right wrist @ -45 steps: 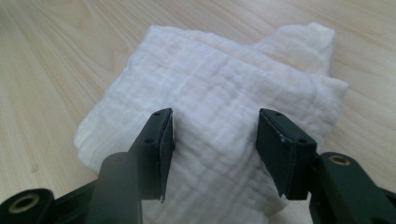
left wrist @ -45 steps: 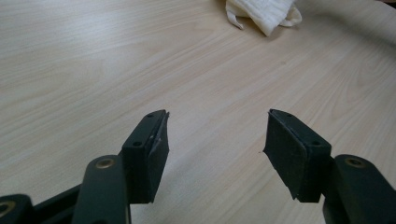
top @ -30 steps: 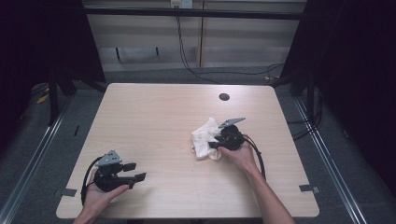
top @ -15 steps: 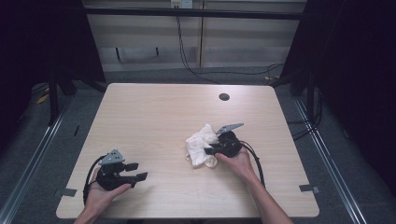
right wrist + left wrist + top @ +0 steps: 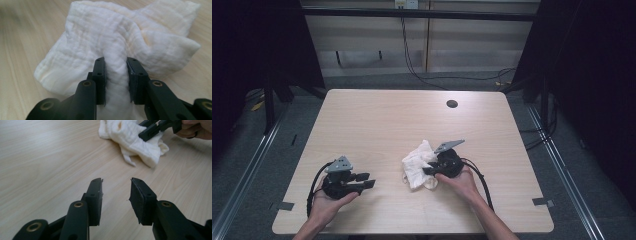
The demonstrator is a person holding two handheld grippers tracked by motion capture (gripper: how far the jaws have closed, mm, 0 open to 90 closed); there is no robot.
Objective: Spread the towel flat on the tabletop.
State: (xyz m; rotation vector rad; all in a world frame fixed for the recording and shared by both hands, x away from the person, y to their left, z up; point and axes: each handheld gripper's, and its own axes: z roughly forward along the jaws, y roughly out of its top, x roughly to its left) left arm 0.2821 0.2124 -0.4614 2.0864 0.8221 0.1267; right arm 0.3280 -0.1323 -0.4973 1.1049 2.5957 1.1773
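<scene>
Only a narrow fold of the cloth [image 5: 120,47] is pinched by the right gripper [image 5: 116,82], so slippage is possible if it is dragged; the left gripper [image 5: 116,195], jaws just closing, is held half-open on nothing.

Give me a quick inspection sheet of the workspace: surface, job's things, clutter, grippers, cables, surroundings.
Surface: light wood table, round grommet hole near the far edge.
Job's things: crumpled white cloth lying near the table's front middle.
Clutter: nothing seen.
Grippers: right gripper fingers pinch a fold of the cloth; left gripper jaws have just been closing, nothing between them, cloth well ahead.
Cables: black cable trails from the right gripper; more cables on the floor behind.
Surroundings: dark curtains at both sides, pale wall panels behind, tape marks at front corners.
</scene>
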